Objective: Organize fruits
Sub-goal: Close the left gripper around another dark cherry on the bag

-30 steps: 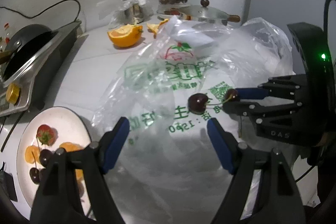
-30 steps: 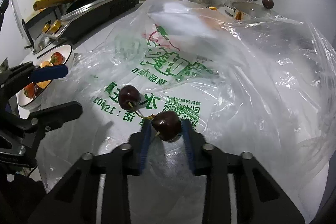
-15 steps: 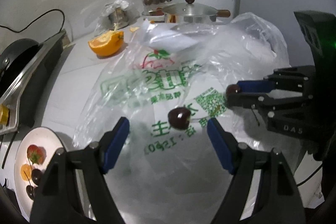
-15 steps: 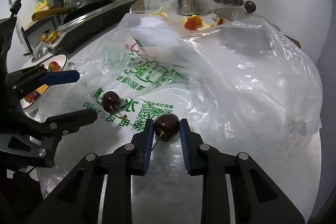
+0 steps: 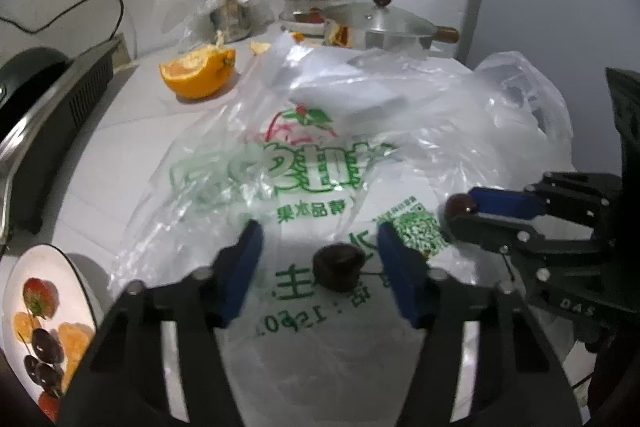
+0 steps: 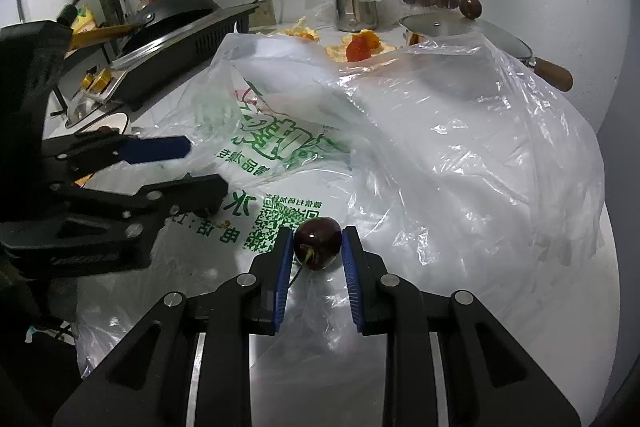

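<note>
Pinching a dark cherry between its blue pads, the right gripper holds the fruit just above the printed plastic bag, stem trailing down to the near left. A second ago this cherry was joined by stems to a second cherry; the two have since come apart, and that second one now lies loose on the bag. The left gripper has moved in on it: half a second ago the loose cherry sat ahead of the tips, now it rests between the blue fingers, which stand wide apart and touch nothing. In the left wrist view the right tool shows at the far right with its cherry at the tips. The plate with strawberry, orange pieces and dark cherries sits at the near left edge, well apart from both tools. Judgement: the pair is separated, so each cherry can be carried singly; the left tool looks set to close on the loose one, and the plate is the likely destination. Round, glossy fruit on slick film could roll as the fingers close.
</note>
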A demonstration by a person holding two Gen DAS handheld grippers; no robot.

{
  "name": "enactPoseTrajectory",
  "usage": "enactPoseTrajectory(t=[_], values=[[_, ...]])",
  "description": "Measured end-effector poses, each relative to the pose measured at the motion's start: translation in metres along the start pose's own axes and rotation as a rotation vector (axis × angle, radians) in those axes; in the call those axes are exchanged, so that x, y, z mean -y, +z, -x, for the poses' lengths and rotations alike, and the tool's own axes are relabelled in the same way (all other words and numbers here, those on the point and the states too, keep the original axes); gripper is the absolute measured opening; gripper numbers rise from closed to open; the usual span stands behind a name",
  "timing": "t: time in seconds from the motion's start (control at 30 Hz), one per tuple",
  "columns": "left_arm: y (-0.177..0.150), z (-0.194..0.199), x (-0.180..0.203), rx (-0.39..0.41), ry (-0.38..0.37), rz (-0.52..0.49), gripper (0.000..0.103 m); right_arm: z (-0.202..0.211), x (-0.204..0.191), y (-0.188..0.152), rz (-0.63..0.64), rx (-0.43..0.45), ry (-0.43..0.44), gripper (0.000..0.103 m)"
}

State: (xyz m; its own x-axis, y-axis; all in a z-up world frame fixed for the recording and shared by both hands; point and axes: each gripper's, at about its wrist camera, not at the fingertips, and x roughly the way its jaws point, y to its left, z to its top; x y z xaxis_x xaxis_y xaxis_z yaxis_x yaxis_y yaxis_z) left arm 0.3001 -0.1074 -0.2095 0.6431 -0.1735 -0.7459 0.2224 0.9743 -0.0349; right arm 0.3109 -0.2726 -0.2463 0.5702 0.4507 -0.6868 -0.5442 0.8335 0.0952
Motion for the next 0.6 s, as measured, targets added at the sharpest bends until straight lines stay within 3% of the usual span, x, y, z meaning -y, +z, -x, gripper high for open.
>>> enactPoseTrajectory(t=[0.43,0.53,0.6], values=[[-0.005,-0.015,0.007,-0.065,-0.064,-0.012,0.049,0.0,0.001,0.0,-0.005,0.012,0.003,0.027],[-0.007,-0.015,0.008,-0.063,-0.069,-0.017,0.036,0.0,0.0,0.0,-0.004,0.012,0.002,0.027],[-0.006,-0.013,0.008,-0.056,-0.072,-0.023,0.034,0.0,0.0,0.0,-0.005,0.013,0.002,0.027]])
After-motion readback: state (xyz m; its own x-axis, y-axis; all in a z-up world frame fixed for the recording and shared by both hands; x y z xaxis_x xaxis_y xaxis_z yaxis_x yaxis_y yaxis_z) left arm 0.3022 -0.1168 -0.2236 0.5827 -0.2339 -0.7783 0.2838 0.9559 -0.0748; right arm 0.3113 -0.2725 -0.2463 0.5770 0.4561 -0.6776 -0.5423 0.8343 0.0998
